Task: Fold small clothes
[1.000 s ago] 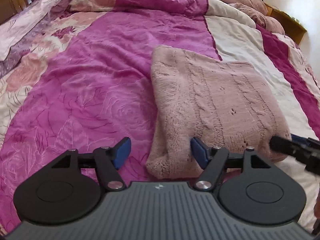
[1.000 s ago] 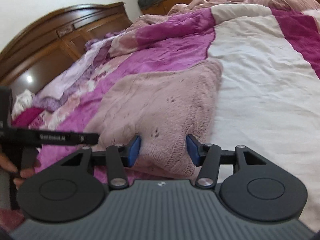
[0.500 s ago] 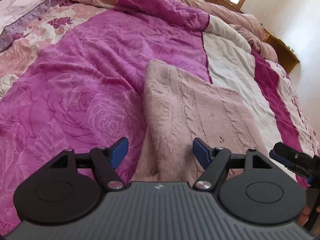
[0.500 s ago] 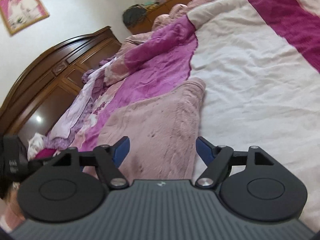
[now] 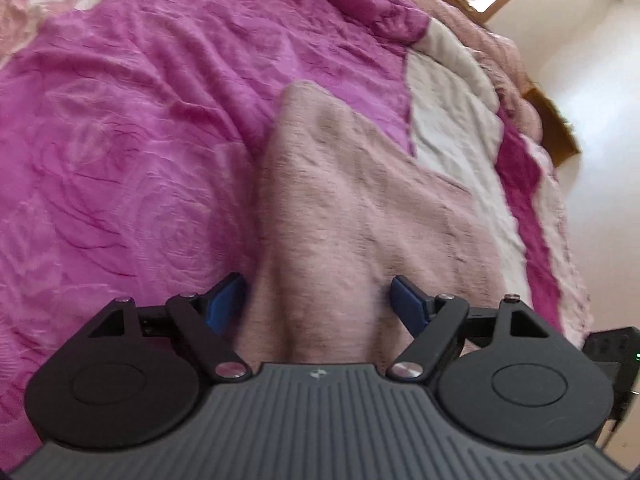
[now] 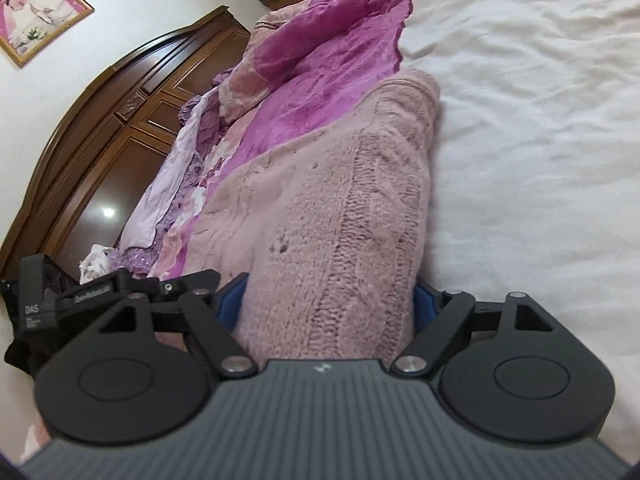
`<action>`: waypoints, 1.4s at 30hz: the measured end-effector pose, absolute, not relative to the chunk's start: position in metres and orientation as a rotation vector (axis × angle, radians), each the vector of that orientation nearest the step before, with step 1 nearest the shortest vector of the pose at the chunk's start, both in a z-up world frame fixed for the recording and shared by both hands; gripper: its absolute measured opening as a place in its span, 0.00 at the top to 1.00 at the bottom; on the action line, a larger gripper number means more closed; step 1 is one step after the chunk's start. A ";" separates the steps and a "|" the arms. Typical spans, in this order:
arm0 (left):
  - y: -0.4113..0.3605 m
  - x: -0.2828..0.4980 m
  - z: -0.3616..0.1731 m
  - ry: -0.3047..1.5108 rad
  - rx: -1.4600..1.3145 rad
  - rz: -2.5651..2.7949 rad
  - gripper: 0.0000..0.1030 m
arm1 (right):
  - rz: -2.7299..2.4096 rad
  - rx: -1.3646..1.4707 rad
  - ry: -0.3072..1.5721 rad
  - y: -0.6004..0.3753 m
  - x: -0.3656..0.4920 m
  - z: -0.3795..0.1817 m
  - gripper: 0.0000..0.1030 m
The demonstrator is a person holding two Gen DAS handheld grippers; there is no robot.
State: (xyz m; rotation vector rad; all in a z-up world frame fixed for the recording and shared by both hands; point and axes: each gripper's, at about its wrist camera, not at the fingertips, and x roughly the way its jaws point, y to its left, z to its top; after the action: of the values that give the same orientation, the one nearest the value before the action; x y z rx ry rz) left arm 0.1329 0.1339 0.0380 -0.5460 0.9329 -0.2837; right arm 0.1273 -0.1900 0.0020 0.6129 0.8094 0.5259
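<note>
- Pink and white bed cover (image 5: pixel 120 128) filling both views.
- Left gripper (image 5: pixel 318 300) and right gripper (image 6: pixel 332 300): wide apart, around pink sweater (image 5: pixel 352 208) edge.
- Only in right view: brown headboard (image 6: pixel 104 128), framed photo (image 6: pixel 36 12) upper left.

- Left gripper (image 5: pixel 318 300): matte black linkage arms, silver pivot screws, blue pads on the fingertips (image 5: pixel 408 298).
- Its body is a dark grey ribbed plate with a small light logo at the front edge, flanked by two round black discs.
- Right gripper (image 6: pixel 328 300): the same black arms, silver screws, blue pads, grey ribbed plate and twin discs.
- Seen from the right wrist, the left unit's black housing carries white "DAS" lettering.
</note>
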 end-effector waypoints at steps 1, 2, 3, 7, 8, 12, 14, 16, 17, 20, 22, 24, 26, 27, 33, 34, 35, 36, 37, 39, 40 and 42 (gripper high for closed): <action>0.131 0.135 0.035 0.940 -0.578 -0.331 0.21 | 0.527 0.619 0.810 -0.188 0.130 0.002 0.27; 0.128 0.135 0.033 0.939 -0.596 -0.349 0.21 | 0.519 0.623 0.811 -0.187 0.132 0.003 0.30; 0.124 0.136 0.031 0.934 -0.580 -0.346 0.21 | 0.513 0.623 0.815 -0.185 0.134 0.006 0.36; 0.120 0.134 0.037 0.903 -0.567 -0.337 0.48 | 0.521 0.587 0.774 -0.183 0.134 0.029 0.50; 0.121 0.134 0.042 0.890 -0.583 -0.342 0.51 | 0.536 0.590 0.753 -0.185 0.133 0.037 0.51; 0.107 0.130 0.065 0.833 -0.585 -0.393 0.53 | 0.542 0.561 0.681 -0.196 0.125 0.071 0.51; 0.093 0.127 0.075 0.818 -0.568 -0.423 0.53 | 0.532 0.557 0.654 -0.208 0.119 0.082 0.51; 0.077 0.127 0.082 0.808 -0.571 -0.464 0.53 | 0.510 0.550 0.625 -0.227 0.110 0.092 0.51; 0.068 0.126 0.084 0.806 -0.574 -0.485 0.53 | 0.495 0.554 0.619 -0.238 0.105 0.096 0.51; 0.038 0.121 0.088 0.813 -0.560 -0.544 0.53 | 0.449 0.571 0.610 -0.270 0.087 0.098 0.51; 0.014 0.115 0.086 0.827 -0.529 -0.580 0.53 | 0.421 0.585 0.616 -0.290 0.074 0.094 0.51; -0.006 0.107 0.080 0.849 -0.491 -0.594 0.53 | 0.389 0.580 0.629 -0.307 0.063 0.082 0.51; -0.024 0.101 0.068 0.890 -0.456 -0.577 0.52 | 0.339 0.574 0.675 -0.317 0.057 0.062 0.51; -0.032 0.099 0.061 0.917 -0.429 -0.560 0.51 | 0.315 0.575 0.711 -0.320 0.056 0.050 0.50; -0.039 0.084 0.041 0.940 -0.356 -0.503 0.36 | 0.283 0.603 0.731 -0.330 0.045 0.012 0.41; -0.037 0.082 0.042 0.939 -0.356 -0.498 0.35 | 0.280 0.605 0.727 -0.329 0.044 0.012 0.40; -0.033 0.080 0.045 0.938 -0.352 -0.492 0.34 | 0.276 0.599 0.722 -0.328 0.043 0.012 0.39; -0.033 0.079 0.047 0.937 -0.345 -0.481 0.34 | 0.270 0.585 0.718 -0.326 0.043 0.014 0.38; -0.031 0.075 0.050 0.933 -0.334 -0.472 0.34 | 0.265 0.572 0.715 -0.325 0.040 0.015 0.37; -0.031 0.069 0.057 0.917 -0.291 -0.449 0.34 | 0.250 0.548 0.708 -0.324 0.035 0.021 0.37; -0.032 0.070 0.061 0.909 -0.270 -0.440 0.34 | 0.245 0.538 0.703 -0.324 0.032 0.024 0.37; -0.032 0.062 0.071 0.872 -0.212 -0.414 0.33 | 0.241 0.530 0.693 -0.327 0.024 0.028 0.37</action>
State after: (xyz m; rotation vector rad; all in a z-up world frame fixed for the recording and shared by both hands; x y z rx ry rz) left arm 0.0616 -0.0320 0.0710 -0.2118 0.8718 -0.4139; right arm 0.0242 -0.3269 0.0281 0.5303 0.6928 0.2406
